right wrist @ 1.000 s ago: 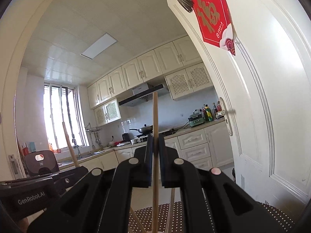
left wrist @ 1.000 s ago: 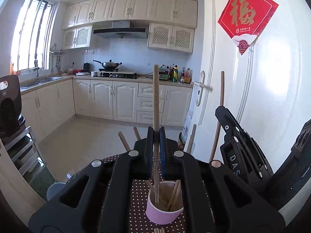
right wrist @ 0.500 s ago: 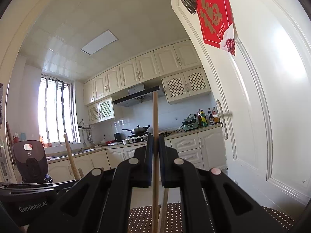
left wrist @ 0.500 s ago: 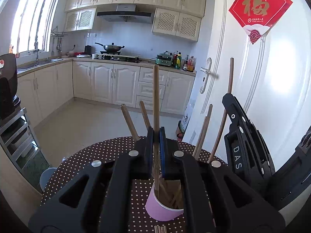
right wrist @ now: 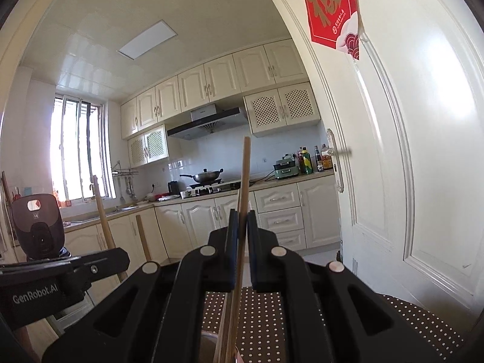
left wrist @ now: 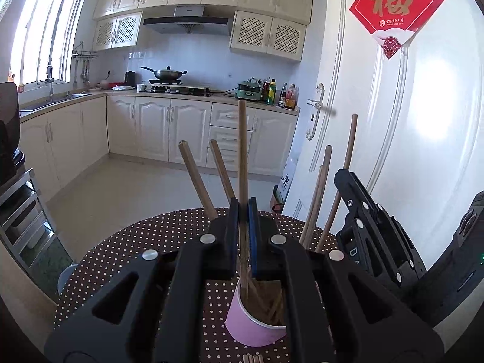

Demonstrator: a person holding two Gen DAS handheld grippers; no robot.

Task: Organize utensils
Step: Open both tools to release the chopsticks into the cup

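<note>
We work over a round table (left wrist: 145,242) with a dark, white-dotted cloth, whose far edge curves away toward open kitchen floor, while a white door (left wrist: 423,151) stands close on the right side. A pink cup (left wrist: 251,326) stands on the table toward its near edge, directly under our left gripper (left wrist: 243,211), and several wooden chopsticks (left wrist: 193,175) already lean out of it, some to the left and some to the right. Our left gripper is clamped tight on an upright chopstick (left wrist: 242,151) whose lower end reaches down into the cup. Our right gripper (right wrist: 241,224) is likewise closed on a second chopstick (right wrist: 245,175), which runs nearly upright between its pads with its lower part down at the bottom edge of the view, where the cup's rim barely shows. In the left wrist view the right gripper sits just beside the cup on the right, leaving little room between the two tools.
</note>
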